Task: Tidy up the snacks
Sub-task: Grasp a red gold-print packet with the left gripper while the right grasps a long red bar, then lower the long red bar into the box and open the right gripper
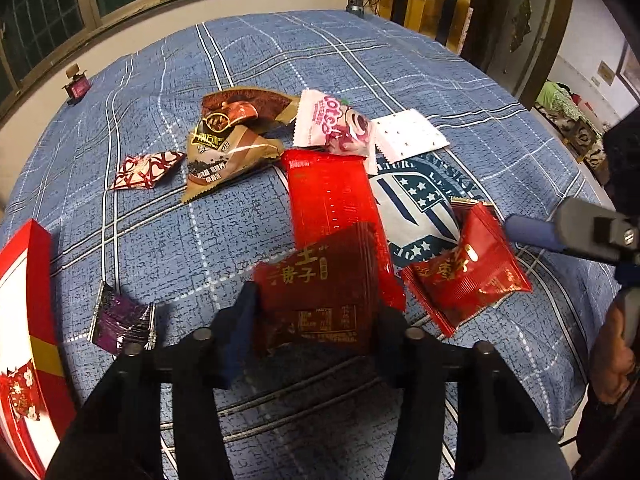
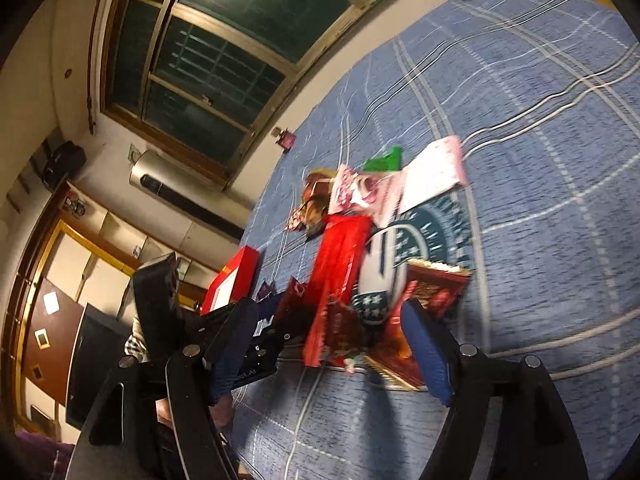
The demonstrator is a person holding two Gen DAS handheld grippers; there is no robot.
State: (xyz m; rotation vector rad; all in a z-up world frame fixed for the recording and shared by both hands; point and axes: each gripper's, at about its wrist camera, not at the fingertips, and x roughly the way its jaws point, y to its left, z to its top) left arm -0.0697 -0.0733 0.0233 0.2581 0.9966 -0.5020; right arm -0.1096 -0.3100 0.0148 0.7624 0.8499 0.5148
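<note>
My left gripper point(image 1: 314, 316) is shut on a dark red snack packet with gold lettering point(image 1: 320, 296), its blue pads against the packet's two sides just above the blue plaid bedsheet point(image 1: 160, 240). To its right lies a bright red crinkled packet point(image 1: 464, 280). My right gripper point(image 2: 328, 312) stands open around that crinkled packet point(image 2: 392, 356), pads apart from it. One of its blue fingers point(image 1: 528, 234) shows at the right edge of the left wrist view. A long red packet point(image 1: 332, 204) lies just behind the held one.
Farther back lie a pink packet point(image 1: 332, 124), a white packet point(image 1: 412, 136), a brown packet point(image 1: 224, 148) and a red-and-white triangular one point(image 1: 144, 170). A purple packet point(image 1: 120, 320) lies near a red box point(image 1: 24, 320) at the left edge.
</note>
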